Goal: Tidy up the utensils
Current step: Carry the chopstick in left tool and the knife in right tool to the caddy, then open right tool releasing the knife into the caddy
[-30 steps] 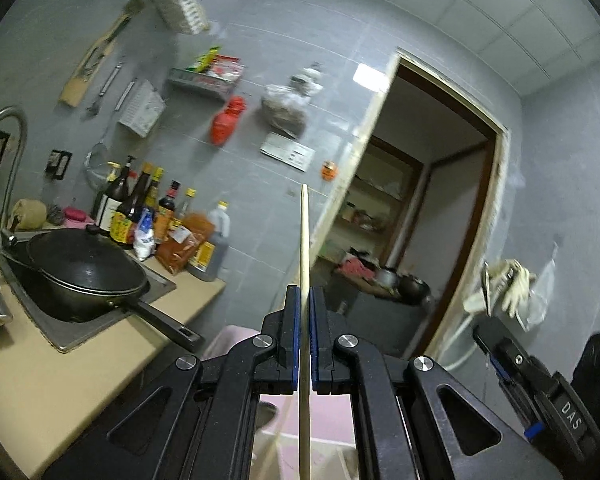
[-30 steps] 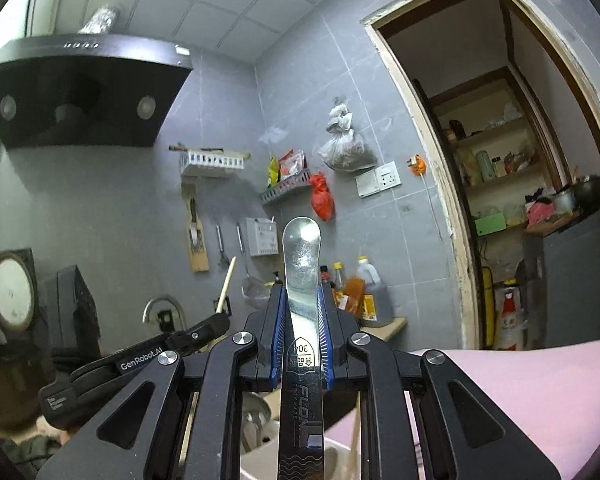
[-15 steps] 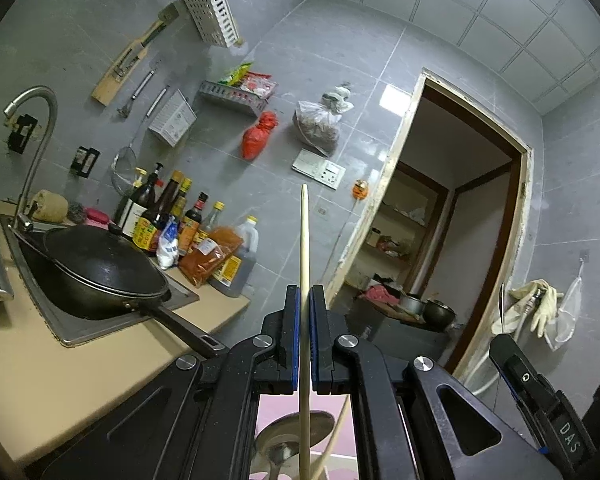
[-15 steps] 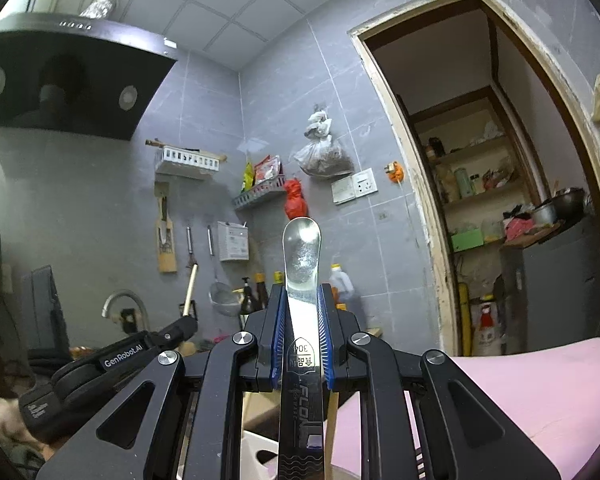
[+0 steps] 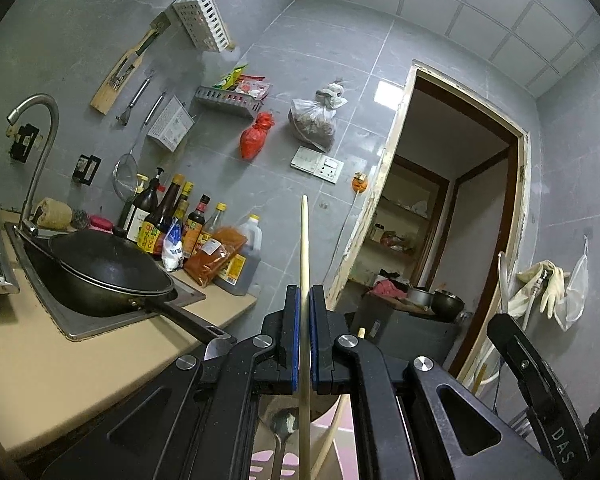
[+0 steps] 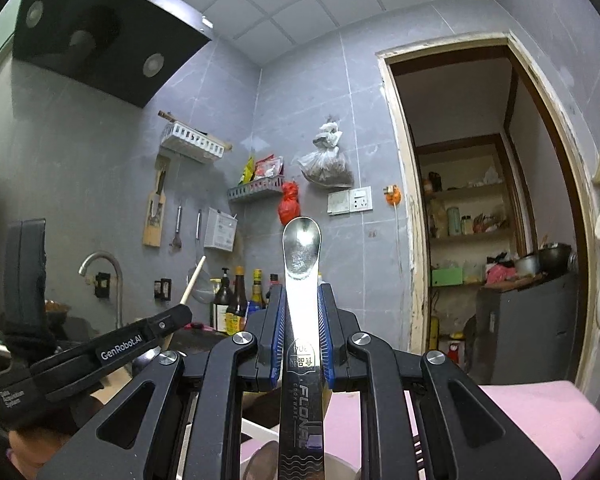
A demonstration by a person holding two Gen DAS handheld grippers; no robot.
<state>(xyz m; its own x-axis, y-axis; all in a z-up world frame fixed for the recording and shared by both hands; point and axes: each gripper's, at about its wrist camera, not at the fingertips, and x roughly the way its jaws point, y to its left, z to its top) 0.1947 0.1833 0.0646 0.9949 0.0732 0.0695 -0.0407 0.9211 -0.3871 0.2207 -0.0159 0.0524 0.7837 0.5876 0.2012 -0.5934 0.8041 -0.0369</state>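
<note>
A beige stone countertop (image 5: 32, 356) runs along the grey tiled wall, and every place below is given from it. Sunk into it is a steel sink (image 5: 100, 326), in which a large black wok (image 5: 108, 270) sits with its long handle pointing toward the countertop's outer end. A row of dark sauce bottles (image 5: 168, 222) stands at the back of the countertop against the wall, and a curved steel tap (image 5: 40, 148) rises at the far rim of the sink. Off the countertop's outer end, the left gripper (image 5: 305, 300) is clamped tight on a thin pale wooden chopstick (image 5: 305, 248) that stands upright through its blue pads. Farther from the countertop, the right gripper (image 6: 301, 300) is closed on the flat handle of a shiny stainless-steel spoon (image 6: 301, 248), bowl pointing up.
</note>
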